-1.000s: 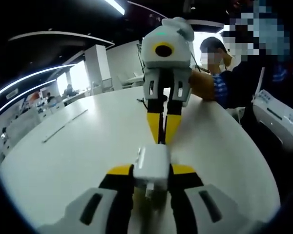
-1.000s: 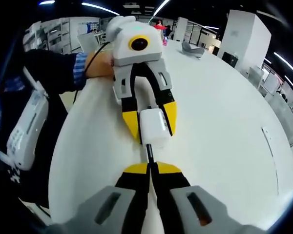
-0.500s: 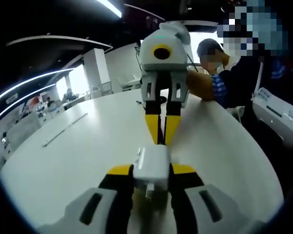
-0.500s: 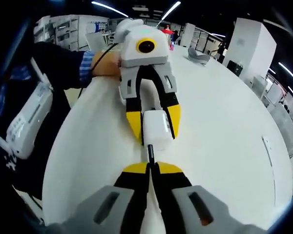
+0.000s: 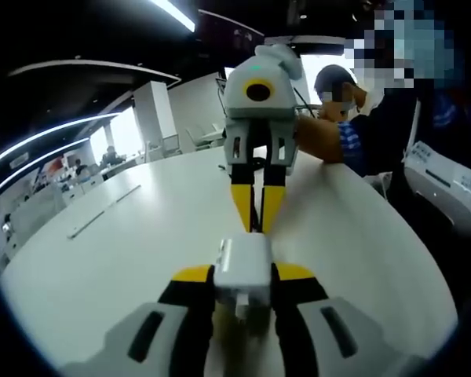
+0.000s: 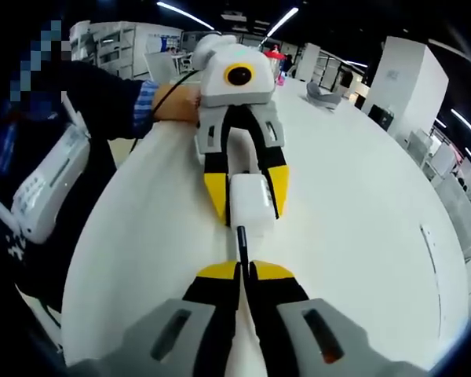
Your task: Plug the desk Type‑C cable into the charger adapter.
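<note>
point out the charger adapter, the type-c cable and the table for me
charger adapter (image 6: 250, 202), right gripper view, middle of its white body
Type-C cable (image 6: 241, 245), right gripper view, dark plug end
table (image 6: 353, 212), right gripper view, bare white top

Charger adapter (image 5: 242, 269): a white, rounded block, held above the white bench (image 5: 125, 251) between the yellow-tipped jaws of the left tool (image 5: 243, 275), clamped on its 2 sides. Type-C cable (image 6: 241, 245): thin and black, its plug end pinched in the closed jaws of the right tool (image 6: 244, 271), tip touching the adapter's near face (image 6: 251, 206).
</note>
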The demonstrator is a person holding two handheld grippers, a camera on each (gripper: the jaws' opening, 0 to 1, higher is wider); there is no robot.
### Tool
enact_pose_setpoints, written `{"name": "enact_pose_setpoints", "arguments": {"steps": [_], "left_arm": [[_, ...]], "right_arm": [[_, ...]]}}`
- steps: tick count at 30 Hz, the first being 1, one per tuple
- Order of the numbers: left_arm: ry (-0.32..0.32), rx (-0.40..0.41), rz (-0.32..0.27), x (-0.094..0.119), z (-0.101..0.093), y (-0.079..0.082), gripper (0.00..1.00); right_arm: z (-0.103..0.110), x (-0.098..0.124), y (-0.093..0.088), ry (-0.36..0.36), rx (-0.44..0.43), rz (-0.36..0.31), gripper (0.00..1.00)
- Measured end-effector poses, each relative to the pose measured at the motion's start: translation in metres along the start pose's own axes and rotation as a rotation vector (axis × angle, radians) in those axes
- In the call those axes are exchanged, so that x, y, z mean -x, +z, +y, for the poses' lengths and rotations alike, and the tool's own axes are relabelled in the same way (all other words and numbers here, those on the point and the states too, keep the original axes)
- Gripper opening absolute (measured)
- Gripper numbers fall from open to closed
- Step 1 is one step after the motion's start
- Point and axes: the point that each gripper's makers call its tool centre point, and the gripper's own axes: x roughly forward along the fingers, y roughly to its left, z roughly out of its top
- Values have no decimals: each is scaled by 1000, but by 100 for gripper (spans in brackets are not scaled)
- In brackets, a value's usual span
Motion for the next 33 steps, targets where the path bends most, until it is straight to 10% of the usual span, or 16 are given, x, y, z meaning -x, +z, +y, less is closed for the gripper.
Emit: {"name": "enact_pose_setpoints", "arguments": {"steps": [33], "left_arm": [[39, -19, 21, 3, 6, -1, 28]], "right_arm": [[-1, -4, 2, -82, -8, 64, 4]]}}
